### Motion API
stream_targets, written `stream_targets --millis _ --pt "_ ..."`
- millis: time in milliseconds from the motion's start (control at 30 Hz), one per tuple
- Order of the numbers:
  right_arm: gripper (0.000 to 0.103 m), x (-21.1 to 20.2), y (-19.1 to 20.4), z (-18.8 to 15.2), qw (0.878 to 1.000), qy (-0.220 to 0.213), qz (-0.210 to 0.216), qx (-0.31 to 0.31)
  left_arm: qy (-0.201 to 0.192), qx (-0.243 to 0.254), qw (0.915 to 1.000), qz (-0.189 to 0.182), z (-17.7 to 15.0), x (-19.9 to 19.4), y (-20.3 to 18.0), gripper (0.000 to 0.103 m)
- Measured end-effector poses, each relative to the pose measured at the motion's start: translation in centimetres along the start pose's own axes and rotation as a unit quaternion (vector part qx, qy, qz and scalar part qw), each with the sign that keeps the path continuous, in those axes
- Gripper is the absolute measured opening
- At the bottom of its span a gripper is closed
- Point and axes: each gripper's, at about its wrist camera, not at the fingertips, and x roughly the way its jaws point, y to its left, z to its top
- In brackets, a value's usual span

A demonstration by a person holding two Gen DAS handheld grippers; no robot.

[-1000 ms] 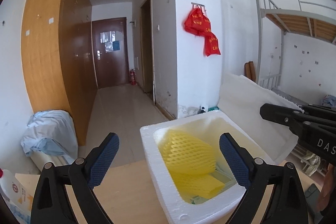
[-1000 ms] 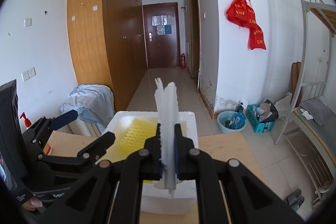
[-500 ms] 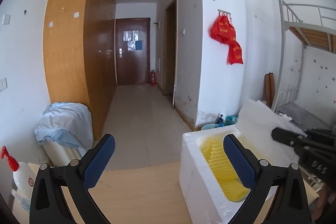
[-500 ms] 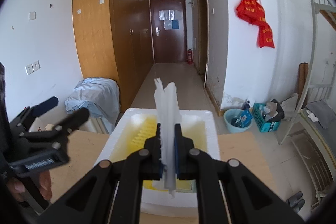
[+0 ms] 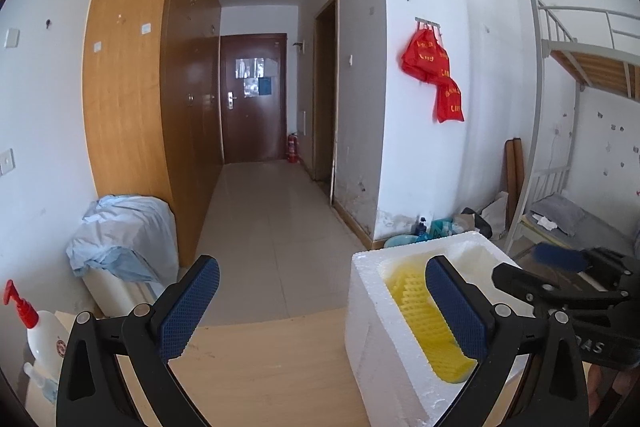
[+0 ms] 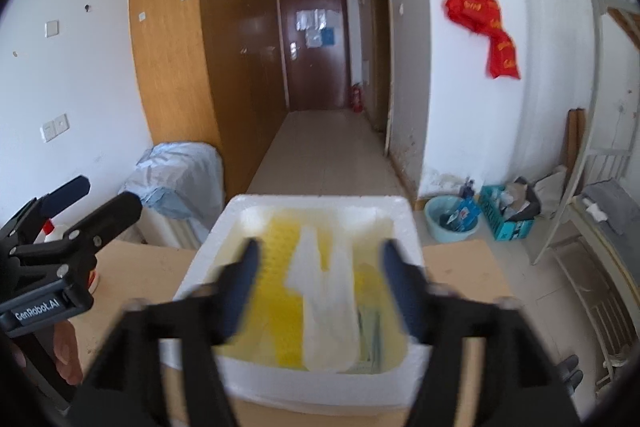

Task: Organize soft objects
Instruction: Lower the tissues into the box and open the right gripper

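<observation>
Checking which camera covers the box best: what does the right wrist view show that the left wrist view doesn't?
Only the right wrist view: the white foam sheet lying loose in the box between the opening right gripper, and a blue basin. Only the left wrist view: the pump bottle's red nozzle. Both: the foam box, yellow netting, red bags, and the open left gripper.

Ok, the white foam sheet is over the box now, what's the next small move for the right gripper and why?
Probably draw the right gripper up and back: its jaws are opening, and the white foam sheet already lies loose on the yellow foam netting inside the foam box.
</observation>
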Motion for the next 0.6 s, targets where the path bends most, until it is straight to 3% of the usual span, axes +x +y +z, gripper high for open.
stream_targets --millis 167,600 --pt "0.091 -1.2 0.4 0.2 0.999 -0.030 -0.029 -0.010 -0.002 0.000 1.0000 0.002 0.1 0.0 0.0 0.103" --pt "0.091 -1.4 0.5 0.5 0.999 -0.030 -0.029 -0.006 -0.002 0.004 1.0000 0.001 0.3 -1.0 -0.3 0.103"
